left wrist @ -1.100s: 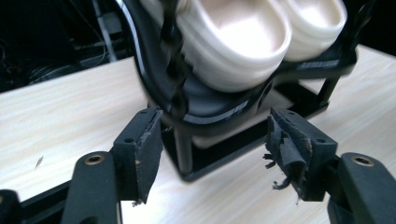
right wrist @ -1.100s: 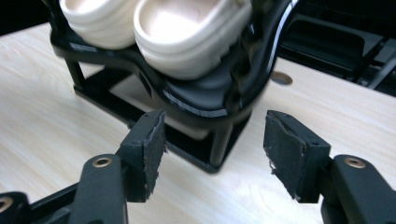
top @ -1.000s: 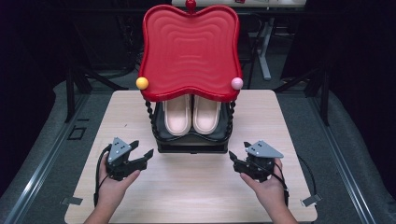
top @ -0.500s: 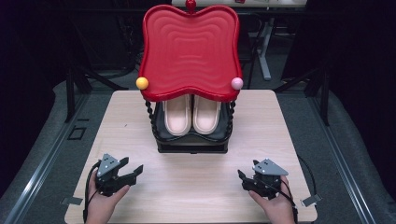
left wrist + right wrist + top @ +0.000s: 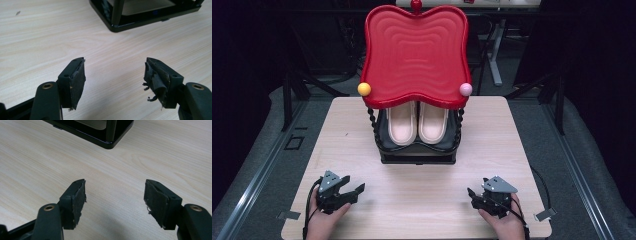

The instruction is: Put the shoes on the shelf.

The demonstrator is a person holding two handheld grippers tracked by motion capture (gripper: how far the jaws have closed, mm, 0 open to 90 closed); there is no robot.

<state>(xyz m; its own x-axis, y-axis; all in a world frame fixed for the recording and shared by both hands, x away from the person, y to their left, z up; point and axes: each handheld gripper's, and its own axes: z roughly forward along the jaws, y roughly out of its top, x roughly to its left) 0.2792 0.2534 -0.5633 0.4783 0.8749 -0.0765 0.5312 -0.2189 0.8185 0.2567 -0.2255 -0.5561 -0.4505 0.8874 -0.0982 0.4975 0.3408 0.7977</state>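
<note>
A black two-tier rack (image 5: 418,152) stands mid-table, topped by a big red wavy tray (image 5: 415,55) with a yellow ball (image 5: 364,89) and a pink ball (image 5: 466,89) at its front corners. A pair of pale pink slippers (image 5: 417,122) lies side by side on the shelf under the tray. My left gripper (image 5: 349,190) rests near the front left of the table, open and holding nothing, its jaws wide apart in the left gripper view (image 5: 115,75). My right gripper (image 5: 472,194) sits at the front right, open too, with bare wood between its pads (image 5: 115,195).
The light wood table (image 5: 522,145) has bare surface on both sides of the rack and in front of it. The rack's black base corner (image 5: 115,26) lies ahead of the left gripper, and its other corner (image 5: 110,143) ahead of the right. Dark floor and metal stands surround the table.
Both hands have drawn back toward the table's front edge and lower, away from the rack. Both grippers stay open and empty.
</note>
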